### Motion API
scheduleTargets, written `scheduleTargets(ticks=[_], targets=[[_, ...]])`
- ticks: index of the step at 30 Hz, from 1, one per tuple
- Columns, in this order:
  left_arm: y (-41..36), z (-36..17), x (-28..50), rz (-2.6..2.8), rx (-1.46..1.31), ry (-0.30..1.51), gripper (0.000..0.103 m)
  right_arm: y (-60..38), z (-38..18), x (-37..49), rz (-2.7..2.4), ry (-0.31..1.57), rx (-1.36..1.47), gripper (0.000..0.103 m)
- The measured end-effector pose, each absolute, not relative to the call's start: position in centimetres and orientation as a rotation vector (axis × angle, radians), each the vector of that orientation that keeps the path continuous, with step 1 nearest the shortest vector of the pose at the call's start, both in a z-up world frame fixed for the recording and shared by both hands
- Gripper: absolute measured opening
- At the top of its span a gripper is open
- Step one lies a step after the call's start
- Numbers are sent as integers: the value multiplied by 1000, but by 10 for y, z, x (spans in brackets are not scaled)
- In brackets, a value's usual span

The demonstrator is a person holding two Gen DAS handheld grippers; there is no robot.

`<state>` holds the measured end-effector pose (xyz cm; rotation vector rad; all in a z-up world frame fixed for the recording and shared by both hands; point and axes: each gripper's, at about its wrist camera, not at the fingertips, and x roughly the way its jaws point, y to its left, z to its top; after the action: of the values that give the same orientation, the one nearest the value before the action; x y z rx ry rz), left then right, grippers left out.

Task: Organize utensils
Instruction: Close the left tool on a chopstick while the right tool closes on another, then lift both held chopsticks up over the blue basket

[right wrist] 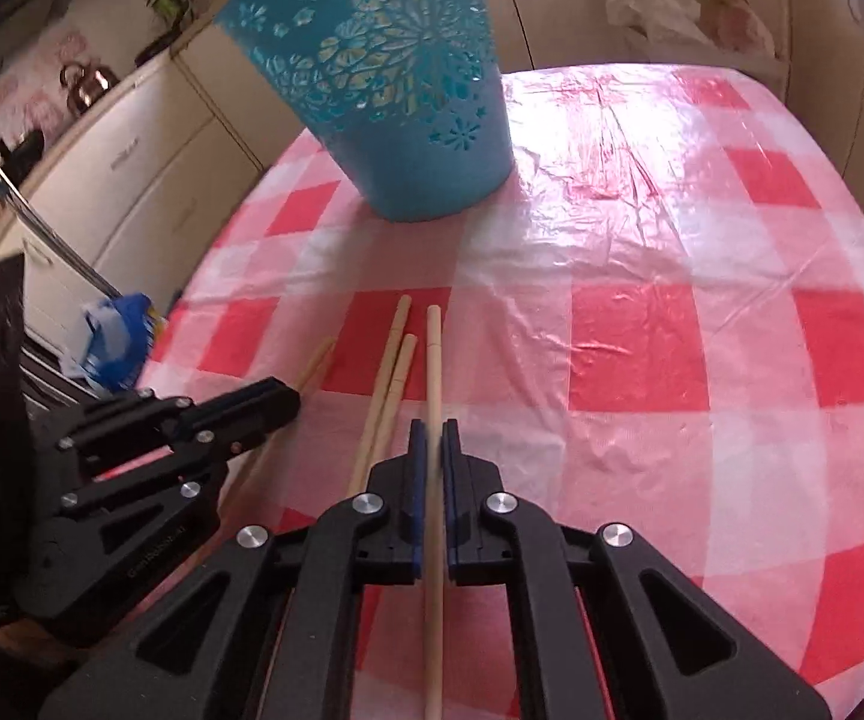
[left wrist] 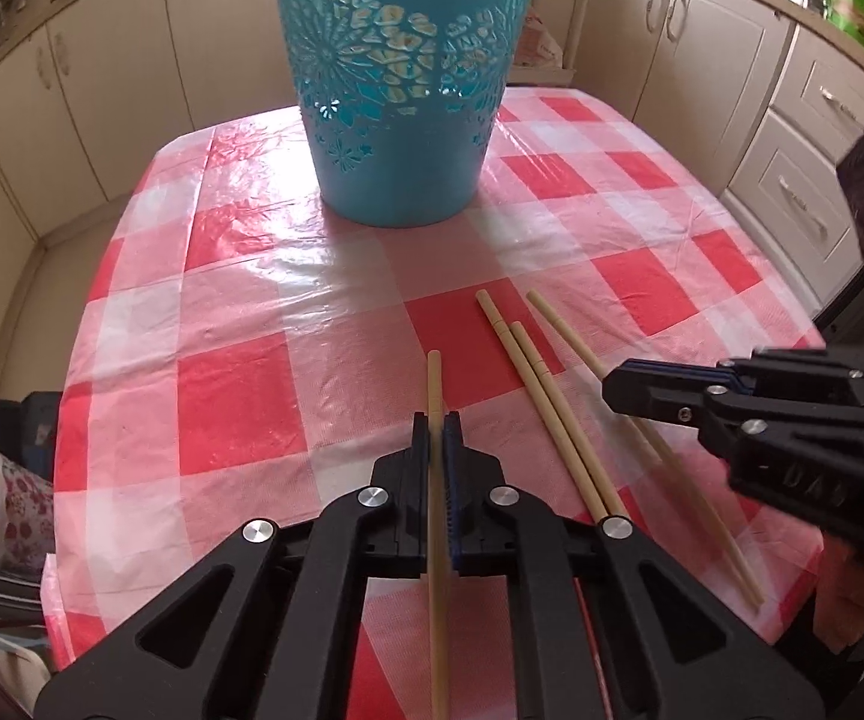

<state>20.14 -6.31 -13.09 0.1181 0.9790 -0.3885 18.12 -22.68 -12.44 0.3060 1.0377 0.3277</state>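
Note:
A blue plastic basket (left wrist: 399, 90) with flower cut-outs stands at the far side of the red-and-white checked table; it also shows in the right wrist view (right wrist: 408, 90). My left gripper (left wrist: 437, 420) is shut on one bamboo chopstick (left wrist: 434, 378), low over the table's near part. My right gripper (right wrist: 434, 426) is shut on another chopstick (right wrist: 433, 360). Two more chopsticks (left wrist: 528, 372) lie side by side on the cloth between the grippers, also in the right wrist view (right wrist: 390, 360). The right gripper (left wrist: 612, 387) shows in the left view, the left gripper (right wrist: 294, 399) in the right view.
The checked plastic tablecloth (right wrist: 642, 330) is wrinkled and glossy. Cream kitchen cabinets (left wrist: 732, 48) surround the table. A blue-and-white bag (right wrist: 114, 342) sits off the table's left edge. A kettle (right wrist: 87, 84) stands on the far counter.

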Motion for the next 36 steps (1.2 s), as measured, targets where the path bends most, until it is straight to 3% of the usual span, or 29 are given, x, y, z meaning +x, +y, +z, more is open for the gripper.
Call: scheduleTargets(ticks=[4, 13, 28, 36], targets=[[-44, -115, 198, -409, 2, 929, 4, -244, -111, 169, 366, 956, 484, 6], [-24, -48, 190, -479, -174, 677, 4, -253, -42, 165, 402, 685, 571, 6], [-6, 49, 228, -478, -266, 378, 4, -251, 82, 226, 359, 231, 549, 6], [-11, 76, 269, -457, -323, 276, 4, -245, 100, 269, 261, 137, 505, 6]])
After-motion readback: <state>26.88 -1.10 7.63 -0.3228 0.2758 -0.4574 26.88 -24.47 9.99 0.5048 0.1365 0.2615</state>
